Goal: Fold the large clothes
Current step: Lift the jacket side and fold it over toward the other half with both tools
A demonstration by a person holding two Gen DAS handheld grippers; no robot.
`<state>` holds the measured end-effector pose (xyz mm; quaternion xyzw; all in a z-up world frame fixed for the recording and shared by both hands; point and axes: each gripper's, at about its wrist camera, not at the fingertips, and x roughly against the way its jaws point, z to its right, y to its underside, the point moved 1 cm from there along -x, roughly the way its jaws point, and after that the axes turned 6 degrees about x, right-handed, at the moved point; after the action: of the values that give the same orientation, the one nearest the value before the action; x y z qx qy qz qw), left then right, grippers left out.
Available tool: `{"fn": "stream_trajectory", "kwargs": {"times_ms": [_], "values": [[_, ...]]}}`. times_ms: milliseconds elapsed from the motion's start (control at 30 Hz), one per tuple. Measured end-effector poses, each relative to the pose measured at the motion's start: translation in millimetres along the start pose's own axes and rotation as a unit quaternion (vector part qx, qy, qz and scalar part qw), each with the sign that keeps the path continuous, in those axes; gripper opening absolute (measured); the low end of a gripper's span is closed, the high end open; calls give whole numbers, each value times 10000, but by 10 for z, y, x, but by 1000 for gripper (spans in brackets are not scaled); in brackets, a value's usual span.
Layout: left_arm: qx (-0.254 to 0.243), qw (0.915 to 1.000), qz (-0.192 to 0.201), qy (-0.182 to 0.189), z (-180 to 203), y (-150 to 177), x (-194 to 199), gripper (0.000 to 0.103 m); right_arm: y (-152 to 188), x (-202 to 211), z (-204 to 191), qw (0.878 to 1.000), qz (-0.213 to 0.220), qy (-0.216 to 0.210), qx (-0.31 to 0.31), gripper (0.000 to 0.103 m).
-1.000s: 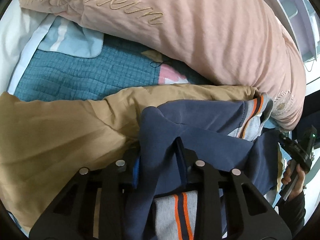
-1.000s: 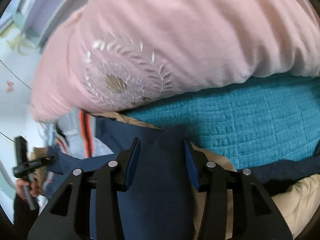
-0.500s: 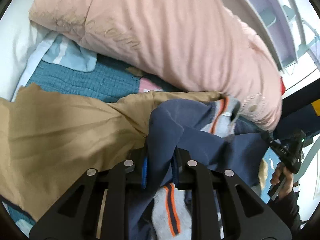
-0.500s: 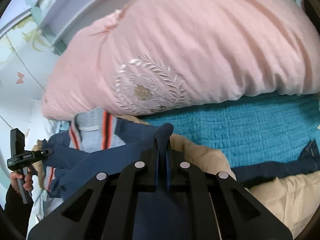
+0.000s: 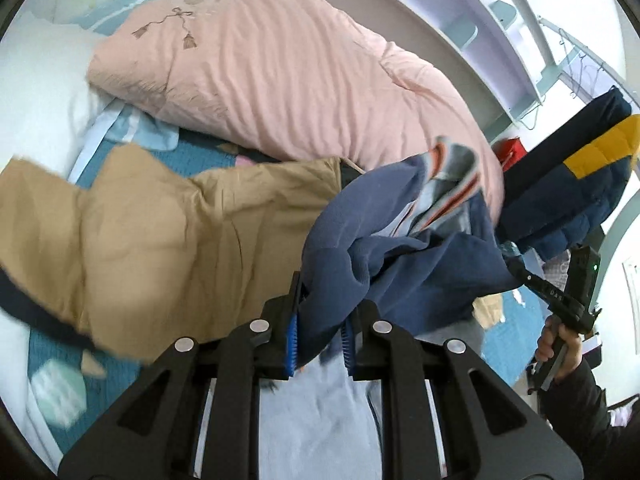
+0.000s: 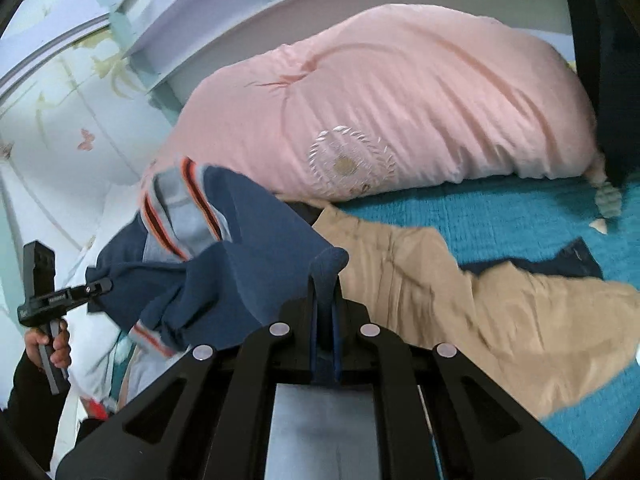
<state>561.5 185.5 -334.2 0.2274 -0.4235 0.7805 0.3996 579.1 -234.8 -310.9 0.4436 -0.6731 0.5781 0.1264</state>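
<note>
Step in hand: lifting a navy sweatshirt (image 5: 404,264) clear of the bed, held between both grippers; judged an early stage, nothing folded yet.
Left gripper (image 5: 320,334): clamped on a thick bunch of navy fabric, blue pads pressed into it from both sides.
Right gripper (image 6: 325,320): pinched nearly flat on a thin navy edge that pokes up just past the fingertips.
Sweatshirt: hanging ahead of the fingers in both views, bunched and twisted, grey lining and orange-striped ribbed trim (image 6: 180,208) turned outward.
Next move: likely spreading the two grips apart to open the garment flat, then laying it on a bare stretch of bed; calls for even tension so neither pinch slips.
Around: tan trousers (image 6: 440,280) sprawled beyond and below the fingers on the teal quilted bedspread (image 6: 500,216); pink duvet (image 5: 288,80) heaped further ahead.
In the way: trousers covering the likely laying spot; duvet crowding the far side; dark padded jacket with a yellow patch (image 5: 592,152) hanging off to the right of the left fingers.
</note>
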Motion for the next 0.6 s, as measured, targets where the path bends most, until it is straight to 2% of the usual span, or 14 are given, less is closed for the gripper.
{"fn": "stream_trajectory", "kwargs": {"times_ms": [167,400,533,600], "values": [[-80,10000,-24,-2,68,514,373,16,356,423,-200,9998,-50,71,160,5],[181,9994,-240,-172,-166,1249,662,16,1087,849,-343,9994,-299,158,0,5],[370,9976,-494,-297,-338,1669,652,17,1607,828,-375,9966,-794,197,-102,5],[231,9958,-678,-569,-341,1891,561,17,1842,761,-406,9938,-1070,295,-110,5]]}}
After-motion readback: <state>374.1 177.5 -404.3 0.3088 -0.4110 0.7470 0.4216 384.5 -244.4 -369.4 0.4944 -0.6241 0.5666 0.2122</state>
